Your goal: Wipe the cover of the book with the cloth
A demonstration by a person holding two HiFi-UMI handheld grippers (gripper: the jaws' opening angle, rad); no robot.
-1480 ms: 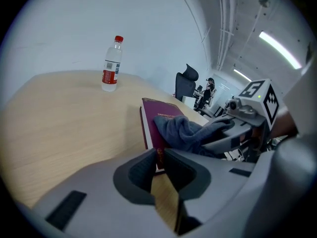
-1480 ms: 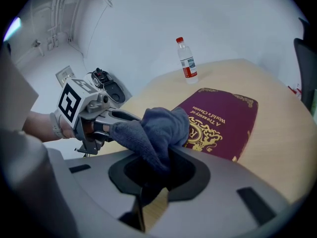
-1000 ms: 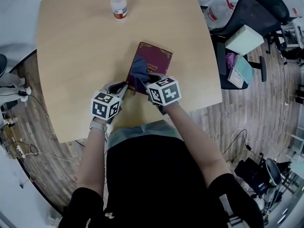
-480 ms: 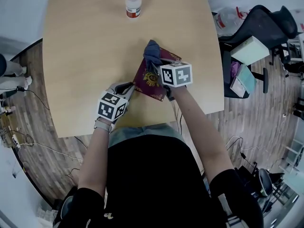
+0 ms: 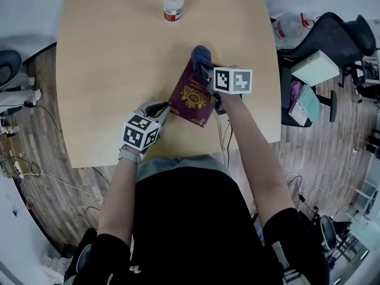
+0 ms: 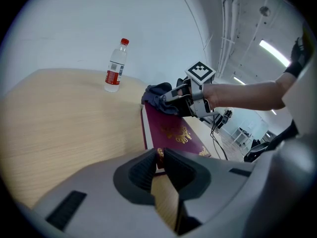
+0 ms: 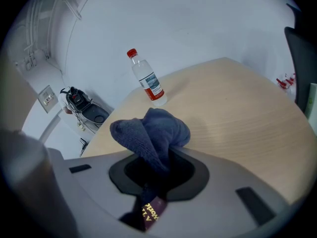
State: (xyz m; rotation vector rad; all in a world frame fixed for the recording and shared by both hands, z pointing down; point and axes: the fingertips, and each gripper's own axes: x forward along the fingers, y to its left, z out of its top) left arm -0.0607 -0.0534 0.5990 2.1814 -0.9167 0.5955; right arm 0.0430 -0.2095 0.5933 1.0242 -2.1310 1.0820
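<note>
A maroon book with gold print lies on the wooden table. My left gripper is shut on the book's near corner and pins it down. My right gripper is shut on a dark blue cloth, which rests at the book's far end. In the right gripper view the cloth bulges up out of the jaws, and a strip of the book's spine shows below it. The left gripper view shows the cover bare up to the cloth.
A clear water bottle with a red cap stands at the far side of the table. A black office chair carrying a pale box stands to the right of the table. Cables lie on the floor at the left.
My right gripper has drawn the cloth along the cover from the book's near end to its far end. The left gripper has stayed on the near corner.
</note>
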